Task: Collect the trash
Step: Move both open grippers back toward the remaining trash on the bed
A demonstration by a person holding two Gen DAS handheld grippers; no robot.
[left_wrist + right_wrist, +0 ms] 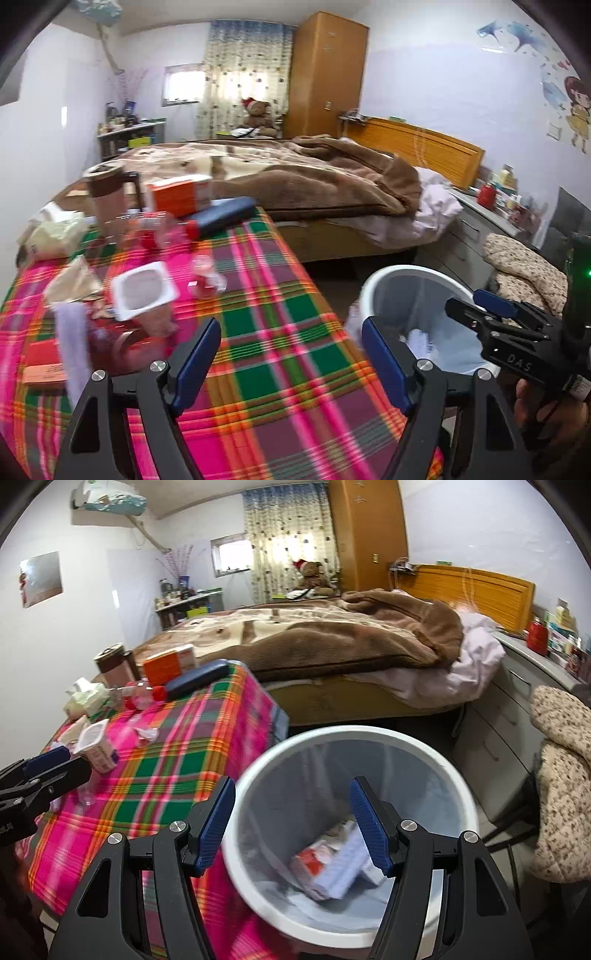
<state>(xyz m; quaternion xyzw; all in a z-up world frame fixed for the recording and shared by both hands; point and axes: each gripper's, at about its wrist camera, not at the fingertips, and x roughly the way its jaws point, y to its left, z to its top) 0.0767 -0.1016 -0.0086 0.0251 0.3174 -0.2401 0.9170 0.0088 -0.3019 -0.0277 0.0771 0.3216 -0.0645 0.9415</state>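
Now both hand-held grippers gape empty, right hand-held gripper [291,823] over the trash bin [436,753], left hand-held gripper [290,354] nearer the yogurt cup [144,291] left of the bin on the tabletop [280,280].

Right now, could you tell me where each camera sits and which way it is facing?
Left wrist: on the left gripper, open, looking down over the plaid tablecloth with its clutter; the right gripper and a hand show at right.
Right wrist: on the right gripper, open, above the white bin; the left gripper shows at left.
Shared: tablecloth, bin, bed.
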